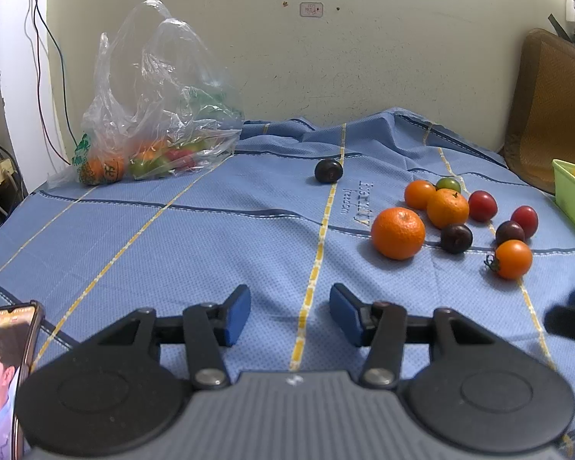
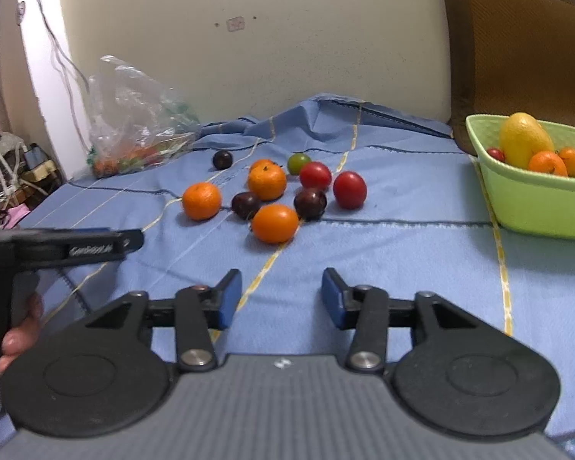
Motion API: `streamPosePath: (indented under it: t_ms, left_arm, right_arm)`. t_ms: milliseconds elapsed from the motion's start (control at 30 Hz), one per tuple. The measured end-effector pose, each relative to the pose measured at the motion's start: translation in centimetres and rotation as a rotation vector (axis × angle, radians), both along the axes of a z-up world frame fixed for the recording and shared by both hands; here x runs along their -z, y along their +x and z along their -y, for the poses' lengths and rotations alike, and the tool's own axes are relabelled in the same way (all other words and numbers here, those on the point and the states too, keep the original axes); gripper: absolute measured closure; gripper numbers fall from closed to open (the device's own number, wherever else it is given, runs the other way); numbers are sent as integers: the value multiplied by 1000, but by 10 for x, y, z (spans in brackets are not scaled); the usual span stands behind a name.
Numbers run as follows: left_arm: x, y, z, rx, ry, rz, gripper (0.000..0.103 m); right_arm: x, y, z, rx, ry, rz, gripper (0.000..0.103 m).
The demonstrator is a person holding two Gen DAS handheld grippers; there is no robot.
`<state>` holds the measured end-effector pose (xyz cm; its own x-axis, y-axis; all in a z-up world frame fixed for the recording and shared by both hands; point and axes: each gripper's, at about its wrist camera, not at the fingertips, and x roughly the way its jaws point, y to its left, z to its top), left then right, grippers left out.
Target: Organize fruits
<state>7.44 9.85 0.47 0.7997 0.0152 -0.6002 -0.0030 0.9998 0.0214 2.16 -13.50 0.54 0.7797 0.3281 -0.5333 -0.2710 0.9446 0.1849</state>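
Fruits (image 2: 274,195) sit loose in a cluster mid-cloth, left of the green basket (image 2: 533,207) that already holds a few; round, smooth skins on the wrinkled woven blue cloth (image 2: 402,260) could roll if nudged. Right gripper (image 2: 281,299) and left gripper (image 1: 289,314) are both part-open, empty, on the near side, well short of them. A thin clear plastic bag (image 1: 153,115) with more fruit slumps far left.

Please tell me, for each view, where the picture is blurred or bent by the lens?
Left wrist view: the wall and blue cloth bow outward, the right gripper is a dark blur at the right edge. Right wrist view: the green basket leans with the same bending, the left gripper looks soft.
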Motion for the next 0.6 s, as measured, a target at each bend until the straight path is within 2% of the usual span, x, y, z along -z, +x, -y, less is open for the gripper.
streamPosePath:
  t_ms: [367,400,433,467,600]
  left_arm:
    - [1,2,-1,0,7,-1,53]
    - [1,2,-1,-1,8,-1,53]
    - [1,2,-1,-1,9,-1,52]
    - [0,2,-1,-1,11,-1,52]
    - [-1,3,-5,11,-18,-3,50]
  right_arm:
    - [-2,51,-20,0,-54,-25,46]
    - [-1,52,-21,-2,-64,-23,51]
    - [-2,51,-21,-9,-62,-21,63]
    - [-2,49,-21,-28,-53,-20,66]
    - [-4,39,-19,-41,-71,-13,66]
